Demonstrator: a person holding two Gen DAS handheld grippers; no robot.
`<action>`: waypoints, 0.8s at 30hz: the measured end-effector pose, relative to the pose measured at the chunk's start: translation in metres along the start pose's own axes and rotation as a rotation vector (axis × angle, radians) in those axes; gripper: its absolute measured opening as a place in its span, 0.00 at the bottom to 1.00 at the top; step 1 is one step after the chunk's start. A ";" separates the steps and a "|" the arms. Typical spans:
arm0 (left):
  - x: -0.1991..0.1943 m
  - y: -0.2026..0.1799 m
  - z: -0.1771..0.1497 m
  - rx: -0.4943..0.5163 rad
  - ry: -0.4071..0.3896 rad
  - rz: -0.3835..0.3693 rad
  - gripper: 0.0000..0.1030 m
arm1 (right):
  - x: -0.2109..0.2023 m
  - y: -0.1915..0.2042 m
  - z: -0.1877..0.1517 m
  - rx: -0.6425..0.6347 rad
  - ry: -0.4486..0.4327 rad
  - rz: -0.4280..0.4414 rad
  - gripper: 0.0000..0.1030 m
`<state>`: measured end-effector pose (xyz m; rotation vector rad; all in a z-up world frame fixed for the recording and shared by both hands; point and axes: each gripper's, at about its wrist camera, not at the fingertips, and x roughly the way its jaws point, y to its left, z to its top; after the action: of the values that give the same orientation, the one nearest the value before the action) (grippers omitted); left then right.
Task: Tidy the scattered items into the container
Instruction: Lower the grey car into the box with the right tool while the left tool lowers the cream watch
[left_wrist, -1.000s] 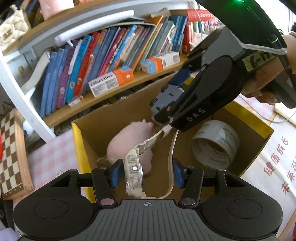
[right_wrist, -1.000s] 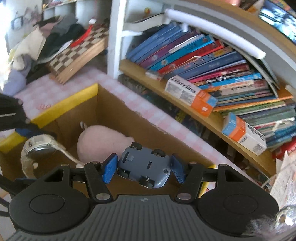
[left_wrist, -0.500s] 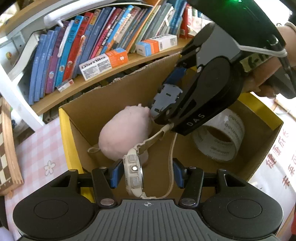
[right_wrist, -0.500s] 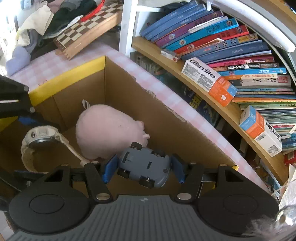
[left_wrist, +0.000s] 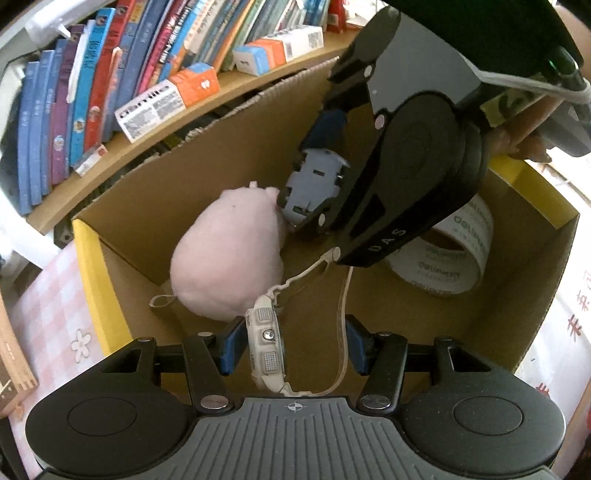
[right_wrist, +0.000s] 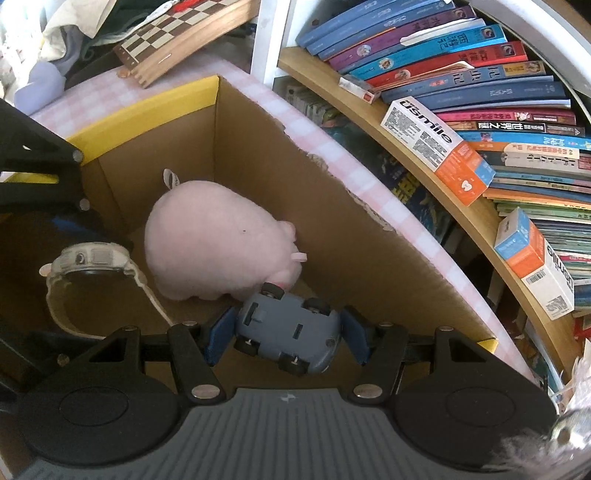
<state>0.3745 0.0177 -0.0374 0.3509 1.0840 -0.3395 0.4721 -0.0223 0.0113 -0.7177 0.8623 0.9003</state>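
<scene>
Bookshelf (right_wrist: 424, 155) behind, cardboard box (left_wrist: 369, 295) in front with pink plush pig (left_wrist: 225, 258) and tape roll (left_wrist: 450, 254) inside. Left gripper (left_wrist: 291, 349) pinching white watch (left_wrist: 266, 339) over box. Right gripper (right_wrist: 284, 336) pinching small blue toy car (right_wrist: 288, 328), touching pig.

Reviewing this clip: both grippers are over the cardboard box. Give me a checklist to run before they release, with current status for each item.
1. Left gripper holds the white watch, pads against case and strap: ok.
2. Right gripper clamps the blue toy car, underside facing the camera: ok.
3. Both items are over the cardboard box opening, inside its walls: ok.
4. Landing spot under the car is free: not ok; a wheel sits right at the pink plush.
5. Landing spot under the watch is bare cardboard: cannot tell; hidden by the gripper.
6. Tape roll is clear of both drops: ok.
</scene>
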 end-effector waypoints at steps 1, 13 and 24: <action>0.001 0.000 0.000 -0.001 0.003 -0.003 0.54 | 0.001 0.000 0.000 0.002 0.003 0.003 0.59; 0.000 0.001 0.001 0.004 0.021 -0.017 0.57 | 0.002 0.002 0.001 -0.012 0.016 0.014 0.59; -0.001 0.000 0.002 0.009 0.021 -0.004 0.64 | 0.002 0.002 0.001 -0.006 0.019 0.008 0.59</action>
<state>0.3757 0.0174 -0.0361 0.3610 1.1040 -0.3455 0.4713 -0.0198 0.0095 -0.7297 0.8802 0.9053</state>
